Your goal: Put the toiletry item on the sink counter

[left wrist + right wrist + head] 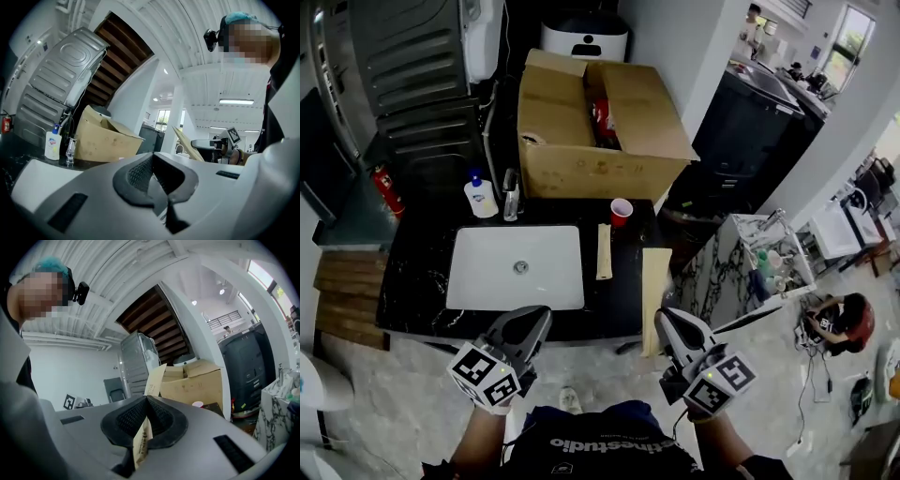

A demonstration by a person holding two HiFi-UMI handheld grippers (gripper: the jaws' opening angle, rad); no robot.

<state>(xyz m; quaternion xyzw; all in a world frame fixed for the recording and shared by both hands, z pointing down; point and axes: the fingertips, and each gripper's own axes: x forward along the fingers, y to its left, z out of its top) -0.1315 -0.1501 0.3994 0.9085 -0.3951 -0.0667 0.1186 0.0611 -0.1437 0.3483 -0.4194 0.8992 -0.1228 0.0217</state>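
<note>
My right gripper (662, 321) is shut on one end of a long flat tan packet (654, 286), which reaches forward over the front right corner of the black sink counter (422, 281). In the right gripper view the packet (153, 377) sticks up from between the shut jaws of that gripper (146, 401). A second tan packet (604, 251) lies on the counter just right of the white basin (517, 267). My left gripper (541, 315) hovers at the basin's front edge. Its jaws (153, 157) are shut with nothing between them.
An open cardboard box (595, 127) fills the back of the counter. In front of it stand a white soap bottle (480, 197), a small clear bottle (510, 195) and a red cup (621, 212). A marble-patterned stand (741, 262) sits to the right.
</note>
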